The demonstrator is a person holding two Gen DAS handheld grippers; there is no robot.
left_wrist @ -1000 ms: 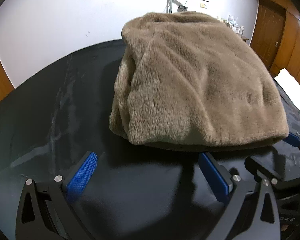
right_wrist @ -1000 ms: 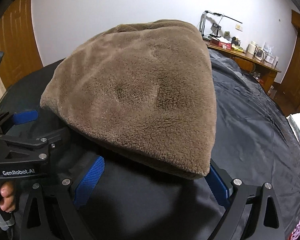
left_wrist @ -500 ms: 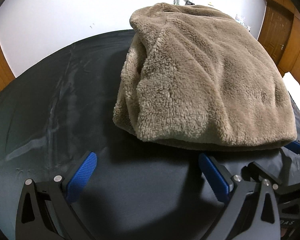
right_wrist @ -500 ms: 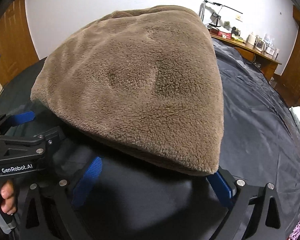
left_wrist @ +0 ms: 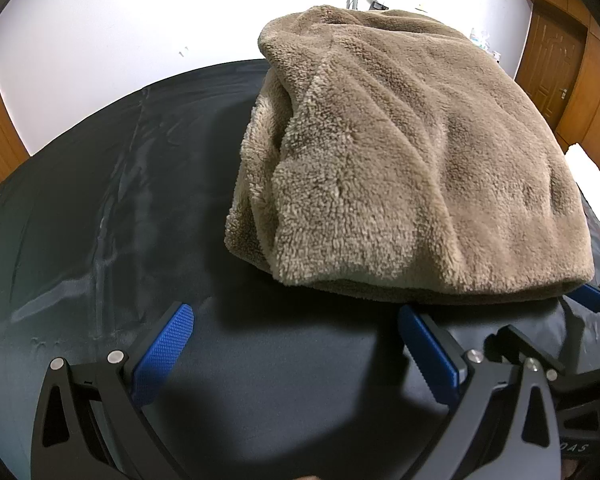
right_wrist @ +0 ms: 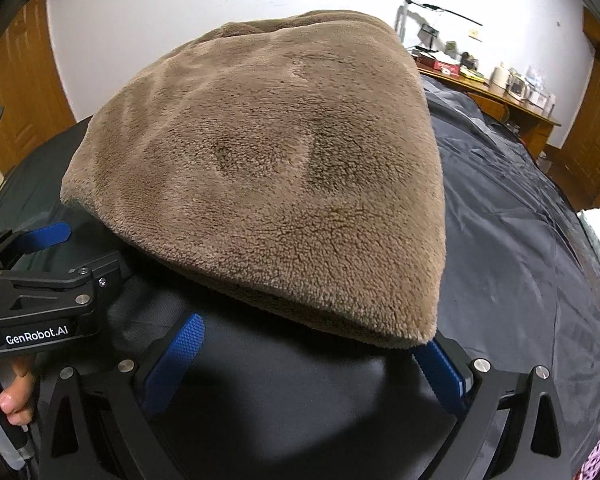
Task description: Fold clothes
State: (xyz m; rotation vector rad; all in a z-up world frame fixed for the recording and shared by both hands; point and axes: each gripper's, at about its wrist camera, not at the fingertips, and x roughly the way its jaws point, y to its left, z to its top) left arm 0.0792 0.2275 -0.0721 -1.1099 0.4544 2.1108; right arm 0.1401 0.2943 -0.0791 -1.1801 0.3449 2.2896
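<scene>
A brown fleece garment (left_wrist: 412,160) lies folded in a thick pile on the black sheet (left_wrist: 100,208). My left gripper (left_wrist: 296,320) is open just short of its near edge, a little left of the pile's corner, with nothing between the fingers. In the right wrist view the garment (right_wrist: 280,168) fills the middle. My right gripper (right_wrist: 312,340) is open at its near hem, and the fleece overhangs the right fingertip. The left gripper's blue pad (right_wrist: 44,236) shows at the far left, by the same hem. The right gripper's blue pad (left_wrist: 588,295) peeks out under the pile's right corner.
The sheet (right_wrist: 520,240) stretches wide to the left and right of the pile. A cluttered wooden desk (right_wrist: 500,92) stands at the back right, with wooden doors (left_wrist: 556,64) behind. White bedding (left_wrist: 588,168) lies at the right edge. A hand (right_wrist: 16,396) holds the left gripper.
Both grippers have come in closer to the garment's near edge, so it looms larger in both views. The pile itself has kept its shape.
</scene>
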